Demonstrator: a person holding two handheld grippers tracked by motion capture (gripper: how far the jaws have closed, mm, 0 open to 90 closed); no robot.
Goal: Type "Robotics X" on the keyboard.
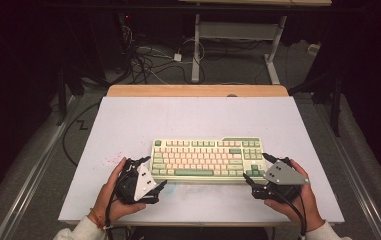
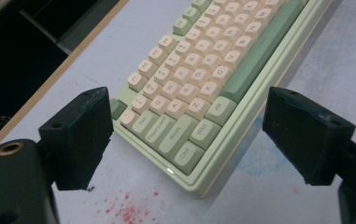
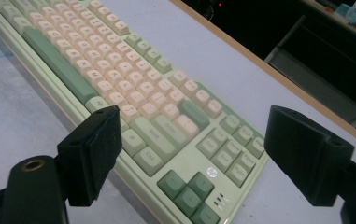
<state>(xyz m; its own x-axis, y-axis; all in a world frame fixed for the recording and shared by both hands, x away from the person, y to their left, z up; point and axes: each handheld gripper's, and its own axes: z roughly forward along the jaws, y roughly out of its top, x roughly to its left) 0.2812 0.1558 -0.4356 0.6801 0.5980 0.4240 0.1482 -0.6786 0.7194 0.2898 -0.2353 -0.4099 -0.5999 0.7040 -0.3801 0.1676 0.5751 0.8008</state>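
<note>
Two grippers are held at the near corners of a keyboard, one at each end, and both sets of jaws are spread wide with nothing between them. In the left gripper view, the left gripper is aimed at the keyboard's near-left corner, so that the Ctrl key and the case edge are framed by the black pads. In the right gripper view, the right gripper is aimed at the near-right corner, above the dark green arrow keys. From the high view the keyboard is seen lying flat and roughly square to the table, in its near half, with the left gripper and the right gripper just beside its ends.

If a lift by both ends is intended, trouble could be expected from uneven closing: keycaps may be caught instead of the case edge and popped off, or the board may be pushed askew across the smooth surface. Red specks are scattered on the table near the left corner.
</note>
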